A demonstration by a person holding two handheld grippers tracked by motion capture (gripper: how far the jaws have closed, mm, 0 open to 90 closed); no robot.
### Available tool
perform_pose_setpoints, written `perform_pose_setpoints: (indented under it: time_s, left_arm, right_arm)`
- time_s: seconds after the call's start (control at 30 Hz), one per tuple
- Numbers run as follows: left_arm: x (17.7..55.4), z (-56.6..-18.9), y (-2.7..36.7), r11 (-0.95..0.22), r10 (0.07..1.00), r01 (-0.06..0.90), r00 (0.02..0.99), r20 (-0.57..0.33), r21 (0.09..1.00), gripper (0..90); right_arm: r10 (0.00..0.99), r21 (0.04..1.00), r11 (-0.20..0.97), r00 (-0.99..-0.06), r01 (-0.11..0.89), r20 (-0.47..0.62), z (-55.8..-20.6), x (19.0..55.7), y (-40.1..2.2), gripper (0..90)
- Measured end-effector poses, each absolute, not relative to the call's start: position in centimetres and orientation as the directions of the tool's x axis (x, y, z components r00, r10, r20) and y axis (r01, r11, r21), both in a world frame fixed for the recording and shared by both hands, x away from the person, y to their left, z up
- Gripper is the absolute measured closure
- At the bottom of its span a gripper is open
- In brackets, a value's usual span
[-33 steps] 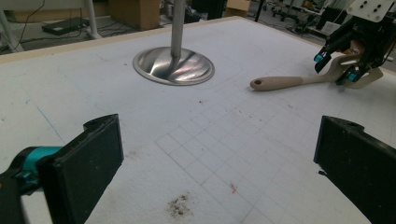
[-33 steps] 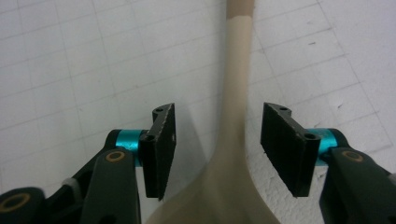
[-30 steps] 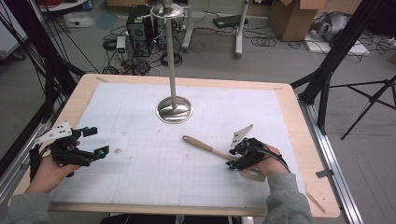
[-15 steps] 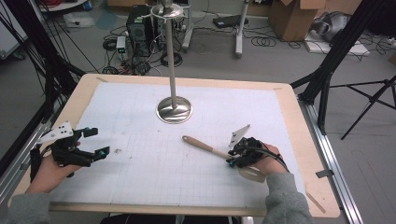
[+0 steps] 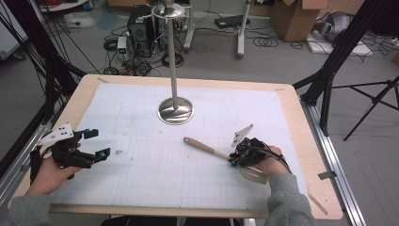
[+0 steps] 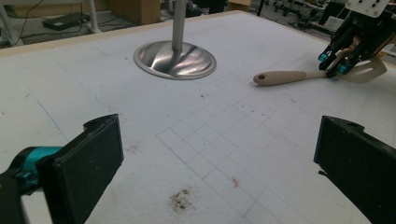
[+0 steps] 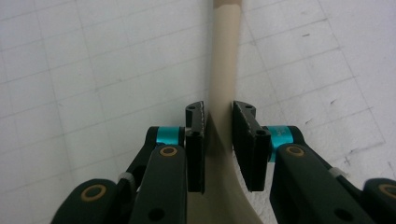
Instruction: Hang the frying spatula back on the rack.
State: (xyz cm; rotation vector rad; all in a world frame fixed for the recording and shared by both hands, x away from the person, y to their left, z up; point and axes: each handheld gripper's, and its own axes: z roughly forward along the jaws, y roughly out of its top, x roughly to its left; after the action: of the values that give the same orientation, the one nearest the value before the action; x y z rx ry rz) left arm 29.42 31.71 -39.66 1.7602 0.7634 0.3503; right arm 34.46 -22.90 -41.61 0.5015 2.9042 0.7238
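Closed in on the spatula (image 5: 221, 154) over the last moment: right gripper (image 5: 234, 159), jaws narrowed from wider apart until the pads (image 7: 196, 144) now sit against either side of the beige handle, just above the blade. Not lifted yet; lies flat on the white gridded mat (image 5: 141, 188) toward the table's right edge, handle end pointing at the stand base (image 5: 176, 111) near the far edge. Probably a pickup beginning, perhaps to hang on that stand. Parked by the left edge with jaws wide open and nothing between: left gripper (image 5: 94, 145), unmoved from earlier.
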Motion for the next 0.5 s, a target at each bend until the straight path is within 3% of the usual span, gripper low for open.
perform_pose_setpoints:
  time_s: [0.5]
  left_arm:
    - [29.49,-39.85,31.58,-0.169,0.65,0.326,0.747,-0.143,0.93,1.8]
  right_arm:
    - [0.349,0.478,0.823,-0.937,0.307,0.001,-41.62,34.69,-23.04,76.6]
